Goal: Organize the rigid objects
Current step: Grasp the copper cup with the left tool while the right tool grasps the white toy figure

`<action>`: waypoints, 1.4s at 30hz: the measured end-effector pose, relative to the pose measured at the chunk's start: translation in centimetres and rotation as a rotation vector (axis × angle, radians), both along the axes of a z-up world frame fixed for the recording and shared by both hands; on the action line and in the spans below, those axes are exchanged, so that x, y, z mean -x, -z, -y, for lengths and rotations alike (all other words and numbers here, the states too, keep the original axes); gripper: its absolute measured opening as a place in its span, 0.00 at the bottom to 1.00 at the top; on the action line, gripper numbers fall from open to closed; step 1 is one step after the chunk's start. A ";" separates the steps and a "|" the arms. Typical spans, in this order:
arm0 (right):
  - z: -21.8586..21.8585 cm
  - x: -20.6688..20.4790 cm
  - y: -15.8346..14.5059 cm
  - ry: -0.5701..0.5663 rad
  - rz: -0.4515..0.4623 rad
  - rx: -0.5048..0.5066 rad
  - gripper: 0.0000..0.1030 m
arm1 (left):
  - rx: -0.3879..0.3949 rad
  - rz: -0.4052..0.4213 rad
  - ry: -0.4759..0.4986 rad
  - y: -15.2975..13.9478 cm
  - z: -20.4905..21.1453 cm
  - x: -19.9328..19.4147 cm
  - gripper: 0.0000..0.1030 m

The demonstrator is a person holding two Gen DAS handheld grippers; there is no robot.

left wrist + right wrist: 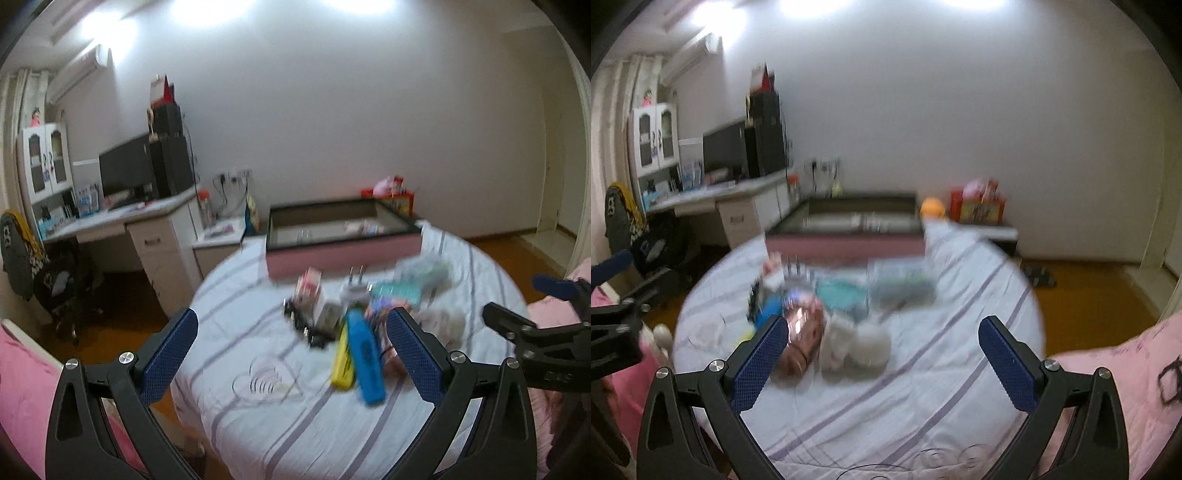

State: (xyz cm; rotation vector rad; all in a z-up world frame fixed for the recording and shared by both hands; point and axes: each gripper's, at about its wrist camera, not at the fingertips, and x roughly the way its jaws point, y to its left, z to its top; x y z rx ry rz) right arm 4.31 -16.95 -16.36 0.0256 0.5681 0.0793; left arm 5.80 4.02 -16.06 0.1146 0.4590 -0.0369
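On the striped bed (258, 424), a blurred cluster of small items lies ahead of a pink-sided box (343, 254); a blue marker (364, 360) rests against a yellow marker (341, 363). Left claw (291, 356) spread, empty. Right claw (882, 363) spread, empty, above the bed.

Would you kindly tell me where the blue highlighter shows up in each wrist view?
Left wrist: blue highlighter lies lower centre-right, beside the yellow highlighter.
Right wrist: blurred blue shape, left of centre, above the right gripper's left finger.
Shared landmark: pink-sided box behind.
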 end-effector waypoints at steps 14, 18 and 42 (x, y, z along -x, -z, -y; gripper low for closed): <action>0.8 -7.7 7.0 -0.071 -0.231 -0.200 0.68 | 0.003 -0.126 -0.020 3.6 -1.0 -4.1 1.00; 1.5 -7.1 6.6 -0.047 -0.214 -0.141 0.68 | -0.004 -0.165 0.032 4.8 0.5 -4.7 1.00; 7.5 -6.3 6.1 0.007 -0.187 -0.146 0.69 | -0.073 -0.304 0.230 8.5 11.0 -6.6 0.46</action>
